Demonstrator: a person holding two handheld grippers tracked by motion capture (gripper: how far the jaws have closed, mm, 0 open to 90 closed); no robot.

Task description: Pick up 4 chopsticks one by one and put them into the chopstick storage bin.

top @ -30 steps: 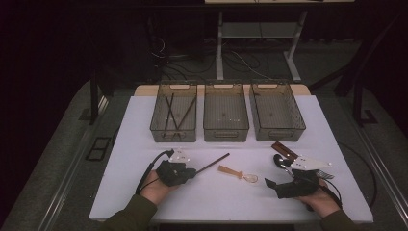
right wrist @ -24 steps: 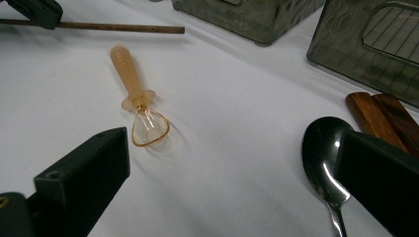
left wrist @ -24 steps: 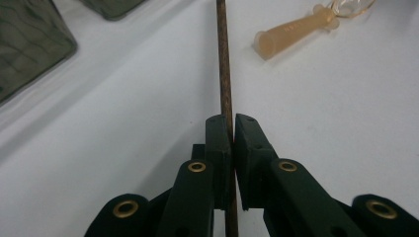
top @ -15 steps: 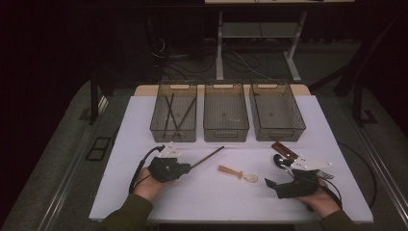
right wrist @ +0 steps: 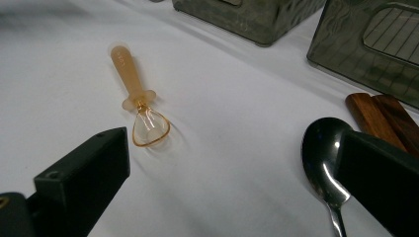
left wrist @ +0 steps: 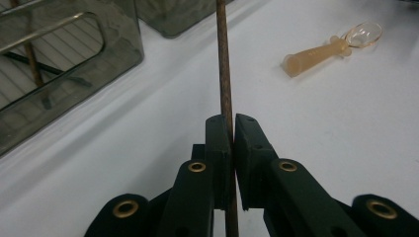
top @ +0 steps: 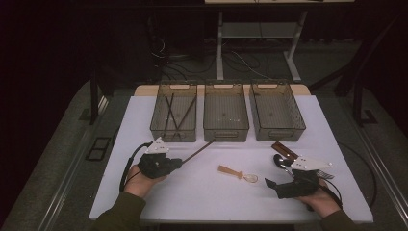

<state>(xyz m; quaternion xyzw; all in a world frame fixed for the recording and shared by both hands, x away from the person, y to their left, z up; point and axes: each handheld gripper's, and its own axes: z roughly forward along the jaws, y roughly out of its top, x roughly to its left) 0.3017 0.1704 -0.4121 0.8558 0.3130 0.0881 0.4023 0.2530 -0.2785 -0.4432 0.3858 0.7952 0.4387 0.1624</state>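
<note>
**Getting the chopstick into the left bin**

High view: the left tool [top: 179,161] sits at the near left of the white tabletop [top: 144,115], pinching one end of a dark chopstick [top: 199,150] that slants up and away toward the row of three clear bins. The left bin [top: 173,132] already holds several sticks of the same kind, so I judge that is where this one belongs. The right tool [top: 270,185] rests at the near right, with a small amber spoon [top: 236,173] lying between the two tools.

Left gripper view: the jaws are pressed together on the chopstick [left wrist: 224,69], which runs straight out ahead of them. The grip is near one end, so the long free end will swing easily. Lift it well above the bin wall [left wrist: 74,54], turn the wrist so the stick lines up with the bin's length, lower it in, then let go.

Right gripper view: the right tool's jaws stand spread wide and hold nothing. The amber spoon [right wrist: 134,94] lies between them farther off, a metal spoon [right wrist: 323,158] just beside the right jaw, wooden handles [right wrist: 378,113] beyond it. Keep this hand parked meanwhile.
</note>
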